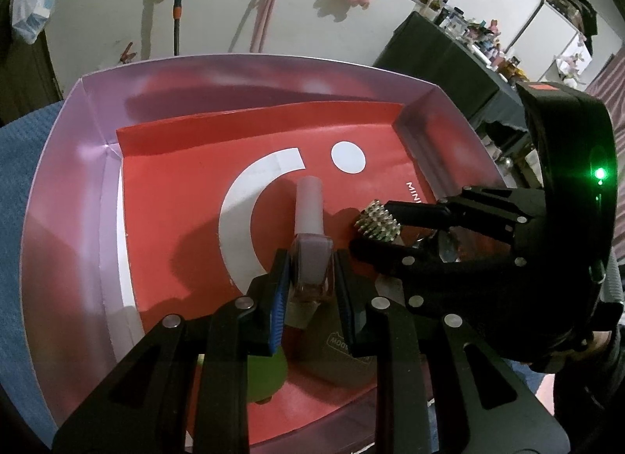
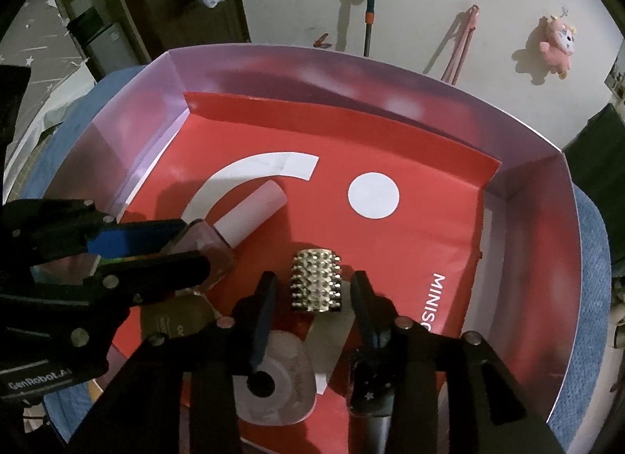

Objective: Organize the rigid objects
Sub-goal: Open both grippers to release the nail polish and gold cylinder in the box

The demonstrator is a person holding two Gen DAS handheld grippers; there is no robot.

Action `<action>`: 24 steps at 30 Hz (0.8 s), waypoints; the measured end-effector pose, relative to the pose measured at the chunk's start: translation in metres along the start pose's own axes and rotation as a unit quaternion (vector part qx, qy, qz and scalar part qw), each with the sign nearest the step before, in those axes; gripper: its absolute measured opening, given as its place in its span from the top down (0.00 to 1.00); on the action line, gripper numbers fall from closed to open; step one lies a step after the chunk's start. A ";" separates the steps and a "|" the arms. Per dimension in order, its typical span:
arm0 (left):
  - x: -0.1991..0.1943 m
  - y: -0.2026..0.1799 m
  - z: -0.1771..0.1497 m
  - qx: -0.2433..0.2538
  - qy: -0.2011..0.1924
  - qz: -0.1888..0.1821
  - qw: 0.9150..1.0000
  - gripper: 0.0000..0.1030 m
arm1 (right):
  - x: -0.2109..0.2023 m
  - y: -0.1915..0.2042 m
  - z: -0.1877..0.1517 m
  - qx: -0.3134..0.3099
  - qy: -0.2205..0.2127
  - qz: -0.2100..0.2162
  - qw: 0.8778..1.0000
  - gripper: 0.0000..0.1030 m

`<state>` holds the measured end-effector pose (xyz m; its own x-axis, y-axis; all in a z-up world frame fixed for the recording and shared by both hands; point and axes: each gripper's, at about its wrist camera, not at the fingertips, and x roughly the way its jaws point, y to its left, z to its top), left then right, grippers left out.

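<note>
Red paper lines the box [image 2: 562, 196] where I am placing things: my left claw [image 1: 310, 278] pinches the nail polish bottle [image 1: 310, 258], my right claw [image 2: 315, 294] stands spread around the studded cylinder [image 2: 316, 284]. Next, I judge, lift clear.

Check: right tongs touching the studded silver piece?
Apart. The right wrist view shows the studded silver piece lying between the right tongs, red liner visible on both sides between it and each finger.
</note>
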<state>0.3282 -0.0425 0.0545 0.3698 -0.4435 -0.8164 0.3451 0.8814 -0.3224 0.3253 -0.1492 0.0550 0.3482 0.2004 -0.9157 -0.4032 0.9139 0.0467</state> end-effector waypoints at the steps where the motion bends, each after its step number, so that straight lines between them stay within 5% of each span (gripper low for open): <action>1: 0.000 0.000 0.000 0.000 0.000 -0.002 1.000 0.79 | 0.000 0.001 0.000 0.000 0.000 -0.001 1.000 0.58; 6: -0.002 -0.006 -0.001 0.005 0.002 -0.025 1.000 0.71 | 0.000 0.002 -0.002 -0.004 0.001 -0.009 1.000 0.49; 10: -0.003 -0.007 -0.001 0.003 -0.002 -0.029 1.000 0.47 | -0.002 0.001 -0.004 -0.001 0.000 -0.018 1.000 0.49; 24: -0.009 -0.009 0.001 -0.006 -0.003 -0.053 0.999 0.46 | -0.012 -0.012 -0.008 0.013 -0.009 -0.018 1.000 0.40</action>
<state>0.3223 -0.0466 0.0648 0.3379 -0.5353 -0.7742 0.3717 0.8316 -0.4127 0.3188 -0.1660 0.0625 0.3765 0.1730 -0.9101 -0.3685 0.9293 0.0242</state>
